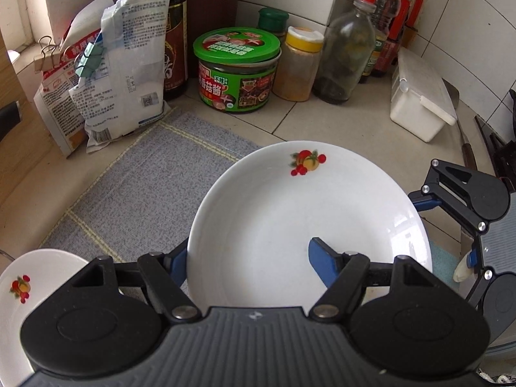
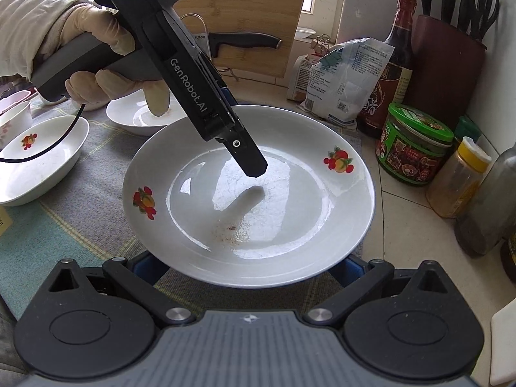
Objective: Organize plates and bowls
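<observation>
Left gripper is nearest in its own view: one blue finger sits under the rim of the plate, the other lies on the inner surface, so the jaws are clamped on the near rim. In the right wrist view the plate fills the middle of the grey mat, spread on the tiled countertop. Whether the plate is lifted or resting on the mat, cannot tell.

Right gripper: its blue fingers sit wide apart under the plate's near edge, one on each side, gripping nothing; contact underneath is hidden.

Further left on the mat are a small fruit-print bowl and a plain bowl behind it, under the gloved left hand.

Toward the back corner: green-lid jar, yellow-cap spice jar, glass bottle, clipped bags.

Risk, my guess: a one-sided rim pinch on glazed ceramic could slip or tip the plate, since the weight hangs off the grip. A swing toward the back could knock the jars.
</observation>
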The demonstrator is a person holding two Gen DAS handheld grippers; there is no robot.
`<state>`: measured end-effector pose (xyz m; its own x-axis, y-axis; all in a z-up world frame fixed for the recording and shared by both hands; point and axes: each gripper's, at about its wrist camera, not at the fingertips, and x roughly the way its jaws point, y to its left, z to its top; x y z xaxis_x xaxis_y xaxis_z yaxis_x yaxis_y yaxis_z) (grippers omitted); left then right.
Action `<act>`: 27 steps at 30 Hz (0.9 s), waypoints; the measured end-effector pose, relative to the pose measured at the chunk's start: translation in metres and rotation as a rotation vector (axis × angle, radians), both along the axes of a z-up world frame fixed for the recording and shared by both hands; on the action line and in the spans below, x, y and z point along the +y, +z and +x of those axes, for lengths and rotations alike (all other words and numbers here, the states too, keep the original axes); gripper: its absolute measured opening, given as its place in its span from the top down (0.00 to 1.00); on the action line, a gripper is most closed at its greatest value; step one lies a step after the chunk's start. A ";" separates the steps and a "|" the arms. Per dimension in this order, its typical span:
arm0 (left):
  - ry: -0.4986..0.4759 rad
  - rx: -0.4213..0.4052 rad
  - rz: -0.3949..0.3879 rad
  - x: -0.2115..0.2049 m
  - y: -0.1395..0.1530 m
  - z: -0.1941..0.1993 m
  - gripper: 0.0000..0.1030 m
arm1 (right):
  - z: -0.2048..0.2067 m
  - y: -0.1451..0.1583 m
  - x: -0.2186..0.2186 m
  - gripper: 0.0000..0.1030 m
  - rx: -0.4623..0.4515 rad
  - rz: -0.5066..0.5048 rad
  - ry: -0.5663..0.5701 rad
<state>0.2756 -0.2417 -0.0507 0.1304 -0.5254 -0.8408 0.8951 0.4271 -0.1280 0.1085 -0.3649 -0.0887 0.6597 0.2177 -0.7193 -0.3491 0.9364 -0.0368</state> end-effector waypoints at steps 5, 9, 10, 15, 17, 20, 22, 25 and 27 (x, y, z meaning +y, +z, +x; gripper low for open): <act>-0.007 -0.006 0.010 -0.009 -0.006 0.009 0.29 | 0.011 -0.005 -0.006 0.00 0.005 0.000 -0.009; -0.008 -0.008 0.013 -0.015 -0.013 0.015 0.29 | 0.019 -0.009 -0.009 0.00 0.012 0.002 -0.018; -0.007 -0.010 0.013 -0.016 -0.014 0.017 0.29 | 0.021 -0.010 -0.010 0.00 0.016 0.001 -0.020; -0.013 -0.018 0.011 -0.021 -0.019 0.021 0.29 | 0.026 -0.015 -0.011 0.00 0.028 -0.004 -0.034; -0.012 -0.015 0.010 -0.024 -0.020 0.023 0.29 | 0.028 -0.015 -0.013 0.00 0.030 0.002 -0.040; -0.013 -0.016 0.008 -0.026 -0.023 0.026 0.29 | 0.030 -0.016 -0.013 0.00 0.030 -0.001 -0.045; -0.012 -0.017 0.007 -0.027 -0.024 0.027 0.29 | 0.031 -0.016 -0.013 0.00 0.030 -0.007 -0.048; -0.009 -0.014 0.012 -0.028 -0.026 0.029 0.29 | 0.032 -0.016 -0.014 0.00 0.031 -0.006 -0.053; -0.003 -0.010 0.016 -0.028 -0.029 0.031 0.29 | 0.032 -0.017 -0.013 0.00 0.034 -0.004 -0.058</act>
<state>0.3063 -0.2696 -0.0793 0.1372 -0.5123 -0.8478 0.8975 0.4264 -0.1125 0.1407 -0.3783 -0.1057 0.6464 0.1770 -0.7422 -0.2952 0.9550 -0.0294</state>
